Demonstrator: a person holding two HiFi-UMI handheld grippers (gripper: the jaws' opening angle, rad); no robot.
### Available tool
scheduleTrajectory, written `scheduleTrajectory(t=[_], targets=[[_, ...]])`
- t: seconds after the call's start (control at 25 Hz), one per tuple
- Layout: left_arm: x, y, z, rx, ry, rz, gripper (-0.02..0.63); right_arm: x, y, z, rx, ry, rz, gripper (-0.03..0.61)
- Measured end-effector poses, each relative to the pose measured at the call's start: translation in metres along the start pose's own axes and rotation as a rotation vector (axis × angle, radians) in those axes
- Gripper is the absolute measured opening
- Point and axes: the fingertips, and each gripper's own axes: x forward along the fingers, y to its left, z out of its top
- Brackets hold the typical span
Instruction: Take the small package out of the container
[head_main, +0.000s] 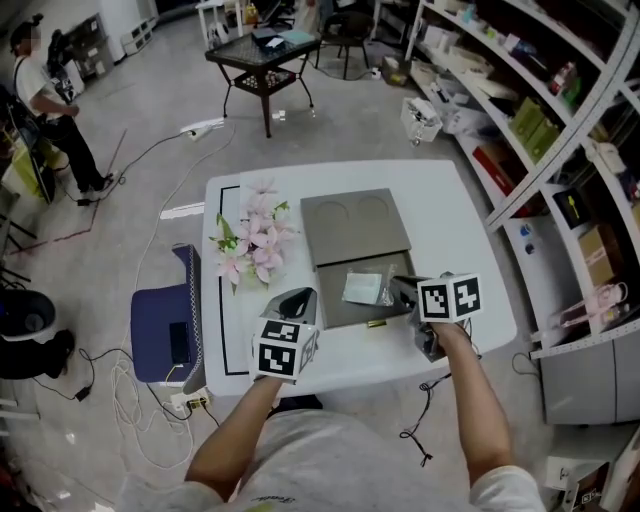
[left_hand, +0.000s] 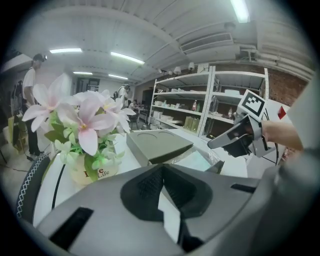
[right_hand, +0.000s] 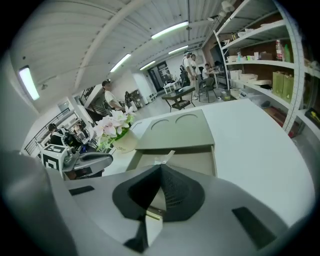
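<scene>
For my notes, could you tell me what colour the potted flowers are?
The potted flowers are pale pink; clearest in the left gripper view.

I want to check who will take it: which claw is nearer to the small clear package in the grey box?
Right. The right claw is at the package's right edge, over the box; the left claw is farther away, on the package's left and just outside the box.

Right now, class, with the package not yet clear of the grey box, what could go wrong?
The right gripper seems to pinch only a thin corner of the small package, so it may slip back into the container. The flower pot stands close beside the left gripper; a wide swing might tip it.
</scene>
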Motion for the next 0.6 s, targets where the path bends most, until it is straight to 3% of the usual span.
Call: scheduleTrajectory(t=[0.6], targets=[[-0.064, -0.033, 0.022, 0.029, -0.111, 0.087, 0.003, -0.075, 0.064, 0.015, -0.085, -0.297, 0.101, 0.005]])
